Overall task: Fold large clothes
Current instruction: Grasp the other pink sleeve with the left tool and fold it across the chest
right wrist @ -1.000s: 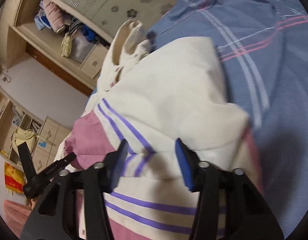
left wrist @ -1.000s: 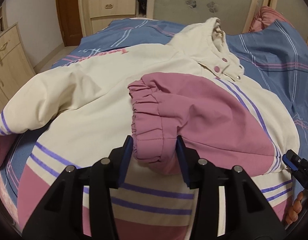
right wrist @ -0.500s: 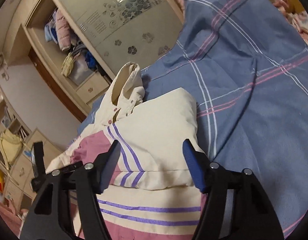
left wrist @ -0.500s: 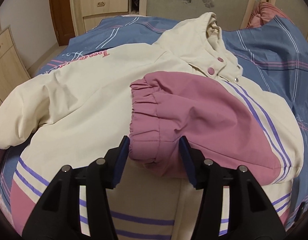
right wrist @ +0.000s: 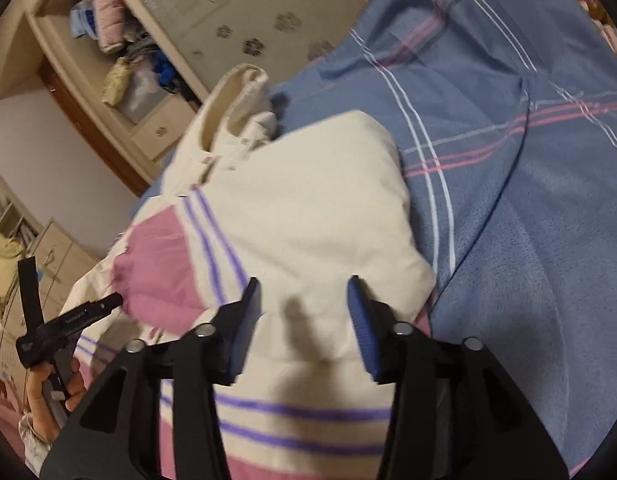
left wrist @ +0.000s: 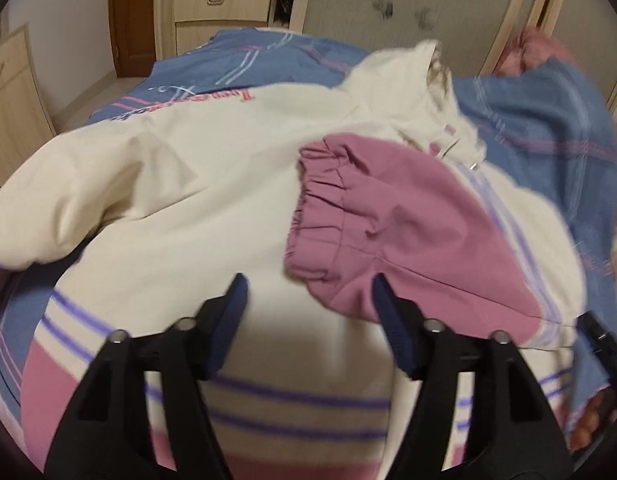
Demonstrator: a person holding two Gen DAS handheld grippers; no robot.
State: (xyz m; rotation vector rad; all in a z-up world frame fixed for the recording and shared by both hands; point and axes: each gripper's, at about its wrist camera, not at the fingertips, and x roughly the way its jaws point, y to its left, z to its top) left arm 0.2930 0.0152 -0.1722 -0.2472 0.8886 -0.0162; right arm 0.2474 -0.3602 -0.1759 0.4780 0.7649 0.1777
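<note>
Left gripper (left wrist: 308, 308) jaws spread, empty; pink sleeve cuff (left wrist: 320, 216) at 12 o'clock on jacket (left wrist: 180, 184). Right gripper (right wrist: 304, 312) jaws spread, empty, above folded cream sleeve (right wrist: 308, 208).

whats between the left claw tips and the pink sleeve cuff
Only cream jacket body, in the left wrist view. The open left claw hovers just short of the pink cuff, which lies folded over the jacket front.

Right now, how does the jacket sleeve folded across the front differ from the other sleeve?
The folded sleeve with the pink gathered cuff lies across the cream jacket's chest, its cuff showing; the cream sleeve on the far side still hangs outward toward the bed's edge, its cuff out of view. Both share purple stripes. Neither is gripped: left hand-held gripper and right hand-held gripper are open.
</note>
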